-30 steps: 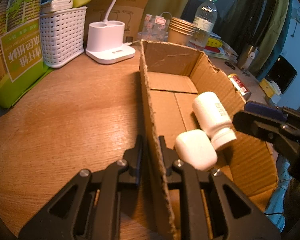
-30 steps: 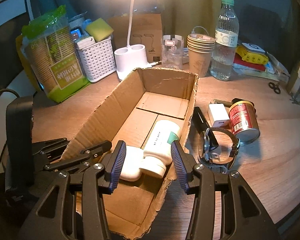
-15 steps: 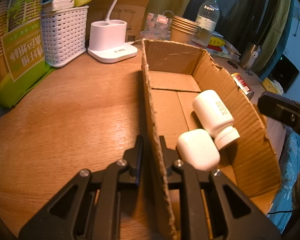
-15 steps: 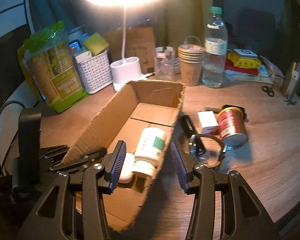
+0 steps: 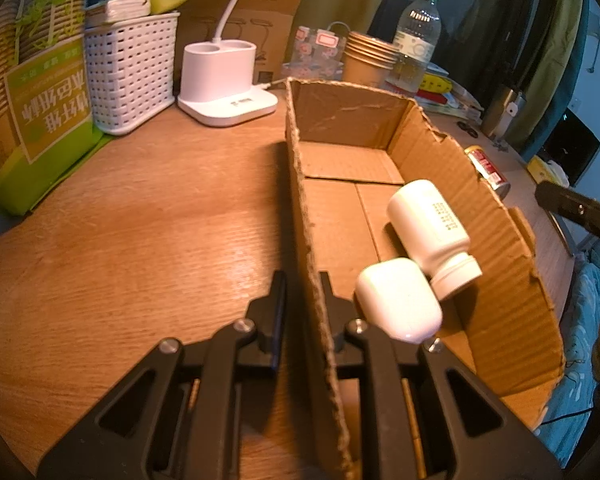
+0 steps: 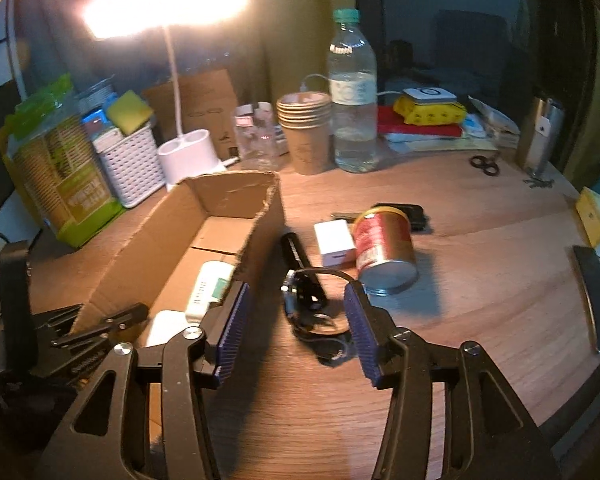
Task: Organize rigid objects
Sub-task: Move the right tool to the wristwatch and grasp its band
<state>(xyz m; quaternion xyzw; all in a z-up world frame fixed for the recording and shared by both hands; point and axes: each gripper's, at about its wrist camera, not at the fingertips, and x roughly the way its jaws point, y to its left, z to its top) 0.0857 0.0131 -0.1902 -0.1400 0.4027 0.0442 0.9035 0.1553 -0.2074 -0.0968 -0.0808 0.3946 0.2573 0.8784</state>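
An open cardboard box point(image 5: 480, 216) point(image 6: 148, 240) lies on the wooden desk. My left gripper point(image 5: 302, 292) is shut on the box's near side wall. Inside the box lie a white pill bottle point(image 5: 428, 224) point(image 6: 210, 286) and a white rounded case point(image 5: 398, 306) point(image 6: 164, 326). My right gripper point(image 6: 294, 310) has its jaws opening, with nothing pressed between the blue pads. It hovers just right of the box, above a wristwatch point(image 6: 314, 312). Beyond the watch lie a black pen-like object point(image 6: 296, 250), a white charger block point(image 6: 334, 242) and a red can point(image 6: 384, 250) on its side.
At the back stand a white basket point(image 6: 130, 164), a lamp base point(image 6: 188, 160), stacked paper cups point(image 6: 306, 132), a water bottle point(image 6: 352, 100) and a green cup pack point(image 6: 56, 176). Scissors point(image 6: 485, 164) and books point(image 6: 424, 120) lie far right. A phone point(image 6: 408, 214) lies behind the can.
My right gripper has drawn back out of the box and swung right to above the watch, its jaws widening. The left gripper has kept its hold on the box wall.
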